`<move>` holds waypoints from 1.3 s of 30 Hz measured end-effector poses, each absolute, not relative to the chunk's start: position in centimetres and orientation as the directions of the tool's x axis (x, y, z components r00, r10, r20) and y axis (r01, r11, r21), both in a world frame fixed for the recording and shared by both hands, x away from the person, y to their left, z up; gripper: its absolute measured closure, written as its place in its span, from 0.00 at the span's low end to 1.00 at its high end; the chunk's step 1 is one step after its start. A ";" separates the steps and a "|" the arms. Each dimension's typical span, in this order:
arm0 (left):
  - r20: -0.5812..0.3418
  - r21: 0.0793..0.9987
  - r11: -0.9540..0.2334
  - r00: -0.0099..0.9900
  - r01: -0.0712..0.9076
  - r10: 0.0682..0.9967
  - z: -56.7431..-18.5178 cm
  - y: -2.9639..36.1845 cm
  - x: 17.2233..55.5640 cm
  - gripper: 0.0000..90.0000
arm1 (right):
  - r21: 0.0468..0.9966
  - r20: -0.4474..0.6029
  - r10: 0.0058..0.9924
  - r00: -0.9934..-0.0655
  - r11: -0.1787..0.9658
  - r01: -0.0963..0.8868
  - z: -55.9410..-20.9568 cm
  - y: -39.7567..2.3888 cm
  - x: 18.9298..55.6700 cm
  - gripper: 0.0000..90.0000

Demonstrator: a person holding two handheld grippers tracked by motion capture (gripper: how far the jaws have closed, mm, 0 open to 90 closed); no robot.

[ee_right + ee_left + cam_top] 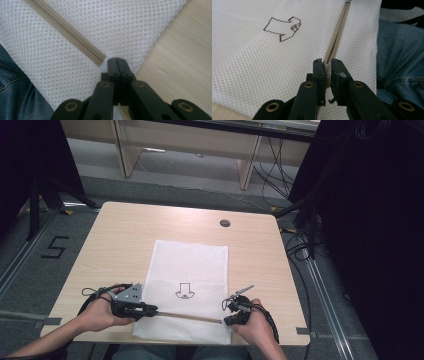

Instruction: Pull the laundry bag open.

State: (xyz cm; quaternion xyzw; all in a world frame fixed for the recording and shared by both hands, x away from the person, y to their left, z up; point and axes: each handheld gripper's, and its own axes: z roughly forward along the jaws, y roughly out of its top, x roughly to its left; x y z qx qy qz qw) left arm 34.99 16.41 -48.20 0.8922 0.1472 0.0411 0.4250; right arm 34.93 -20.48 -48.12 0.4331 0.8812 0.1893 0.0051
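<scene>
White mesh bag flat on the wooden table, its near edge hanging slightly over the table's near side, above denim-clad legs. Black arrow-like drawing near the bag's middle. Beige zipper across the bag near its near edge, partly parted toward the left end. Left gripper at the bag's left side, clamped on the zipper's pull end, tape strands fanning away from the jaws. Right gripper at the bag's right edge, pinched tight on mesh just beside the zipper's closed end. Small dark round cap beyond the bag's far right corner.
</scene>
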 end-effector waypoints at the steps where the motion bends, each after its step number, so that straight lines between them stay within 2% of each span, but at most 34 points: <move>1: -0.060 0.772 -0.591 0.952 0.234 0.300 -48.2 16.4 35.0 0.91 | 0.340 0.155 0.763 -0.627 0.555 0.759 -48.1 -20.5 34.9 1.00; 39: -0.069 0.773 -0.578 0.940 0.262 0.334 -48.4 17.5 34.9 0.91 | 0.343 0.146 0.756 -0.638 0.566 0.750 -48.1 -20.4 34.9 1.00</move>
